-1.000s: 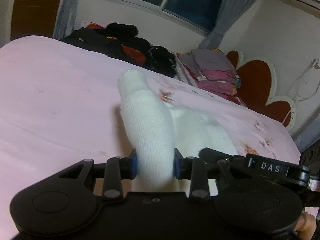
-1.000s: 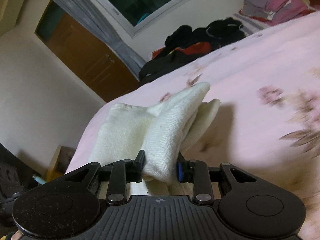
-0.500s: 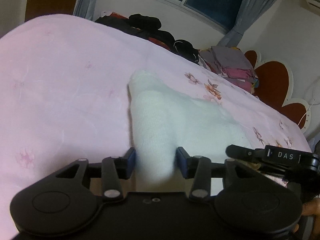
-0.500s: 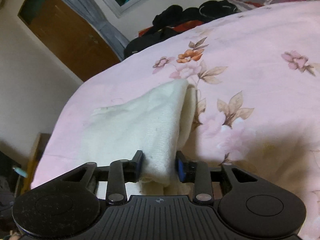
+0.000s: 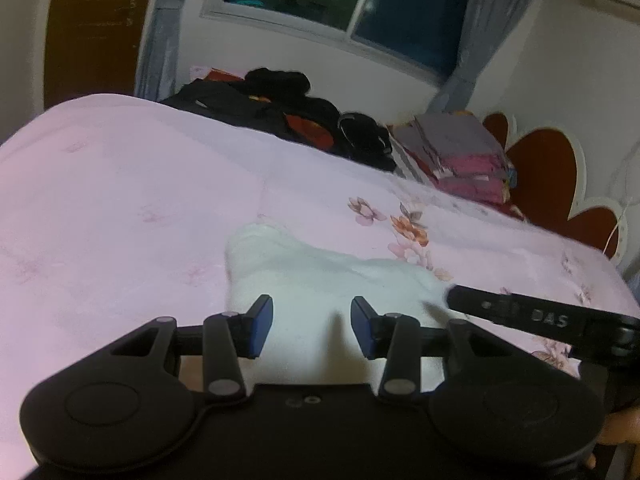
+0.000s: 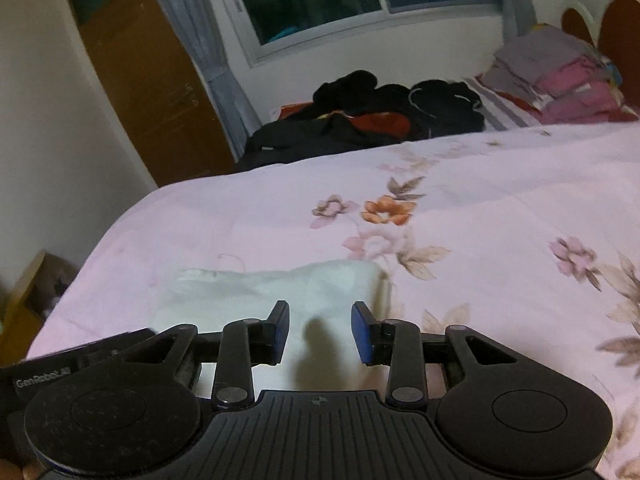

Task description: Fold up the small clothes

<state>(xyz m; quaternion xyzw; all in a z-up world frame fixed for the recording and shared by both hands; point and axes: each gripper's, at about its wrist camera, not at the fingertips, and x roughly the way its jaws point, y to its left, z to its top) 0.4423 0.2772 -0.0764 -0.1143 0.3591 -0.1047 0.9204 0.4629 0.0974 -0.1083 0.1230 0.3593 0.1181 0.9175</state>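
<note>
White sock [image 5: 320, 276] lies flat on the pink bed [image 5: 120, 208], lower centre of both views. Left tongs [image 5: 312, 326] and right tongs [image 6: 320, 328] both open, sock under the gap, pads clear. Risk: pulling back could snag the knit, dragging the top layer and undoing the fold.

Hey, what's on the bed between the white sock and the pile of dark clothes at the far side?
Nothing: between the white sock and the dark clothes lies only bare pink bedspread with printed flowers, shown in the right wrist view.
</note>
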